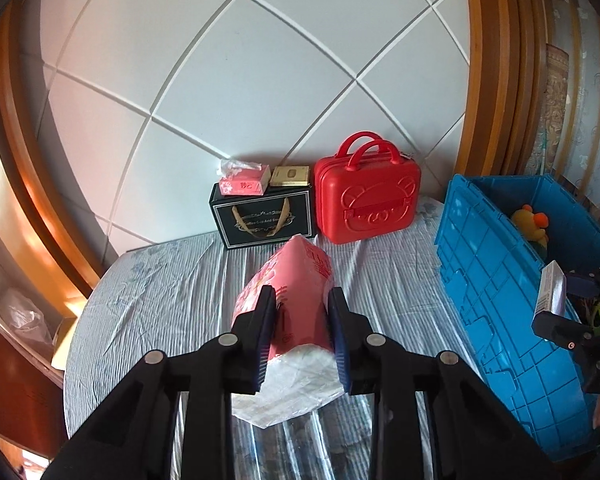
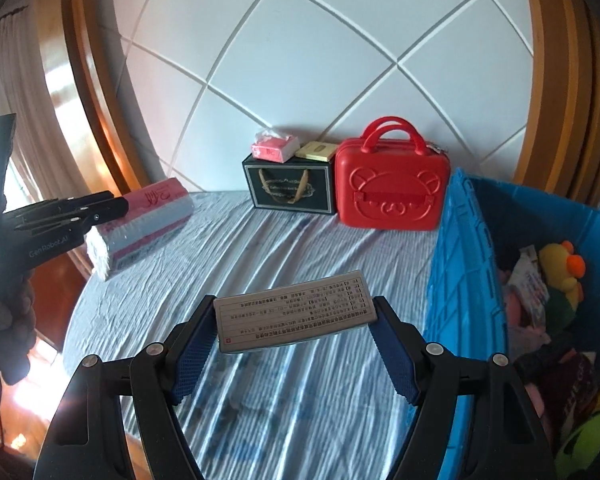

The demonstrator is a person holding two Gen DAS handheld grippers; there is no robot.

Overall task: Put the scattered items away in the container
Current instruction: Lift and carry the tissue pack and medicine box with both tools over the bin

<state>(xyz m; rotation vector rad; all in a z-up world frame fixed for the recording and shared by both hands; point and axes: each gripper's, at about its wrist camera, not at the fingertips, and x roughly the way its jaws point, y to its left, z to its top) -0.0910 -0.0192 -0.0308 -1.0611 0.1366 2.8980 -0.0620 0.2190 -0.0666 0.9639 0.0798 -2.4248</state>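
The left gripper (image 1: 302, 300) is clenched on a pink tissue pack (image 1: 296, 280), held clear above the striped bedsheet (image 1: 160, 280); both blue pads press its sides, and its clear plastic end hangs down toward the camera; the right gripper (image 2: 296, 316) grasps a flat grey box (image 2: 294, 314) by its two short ends, printed side up, also lifted off the sheet.

The blue crate (image 2: 460, 280) stands at the right edge of the bed, its ribbed wall just beside the right gripper and its top open; between the two grippers and the headboard (image 1: 260, 60) the sheet lies bare and wrinkled, with open room across the middle; the bed's left edge drops to a wooden frame (image 1: 32, 140) and a curtain (image 2: 16, 80).

Against the headboard stand one red case (image 1: 366, 196) with a bear face and one black gift box (image 1: 262, 216), just beside each other; on the black box lie two small things, a pink tissue packet (image 1: 244, 182) and a gold box (image 1: 290, 176).

In the crate one yellow duck toy (image 2: 562, 264) shows plainly; the other soft things under it are dark, overlapping and cut off by the frame, so I cannot count them; the print on the grey box is too small to read; a gloved hand (image 2: 4, 320) shows only in part at the left edge of the right wrist view.
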